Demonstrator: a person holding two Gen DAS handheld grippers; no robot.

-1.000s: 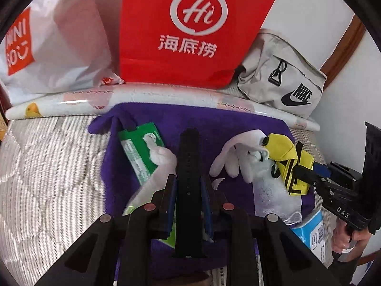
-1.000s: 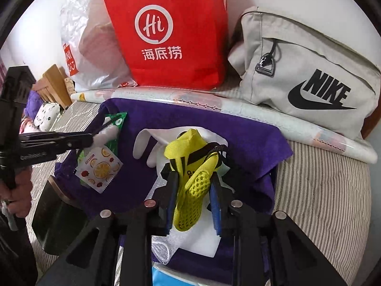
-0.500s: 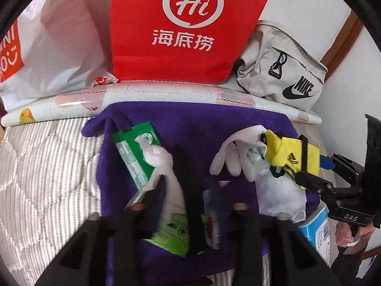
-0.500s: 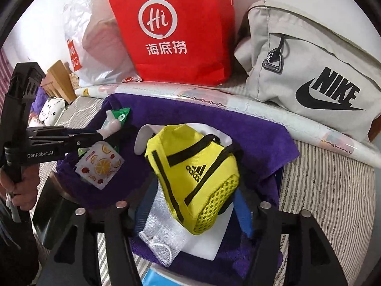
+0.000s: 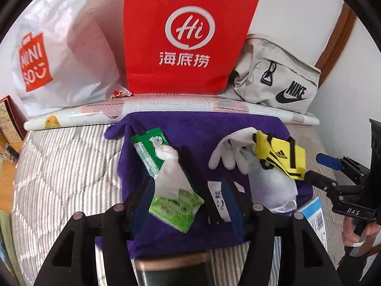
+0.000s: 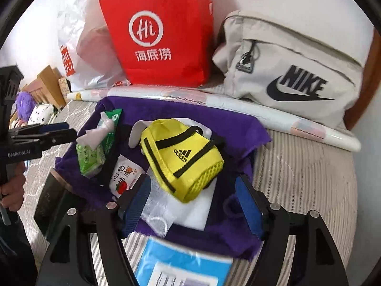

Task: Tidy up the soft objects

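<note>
The left claw stands wide apart with nothing gripped, its pads either side of the green tissue pack and the black strap lying on the purple towel; the strap's long axis runs away from the claw toward the red bag. The right claw is spread wide and empty too, just short of the yellow pouch, which lies tilted on the towel atop white cloth.
</note>
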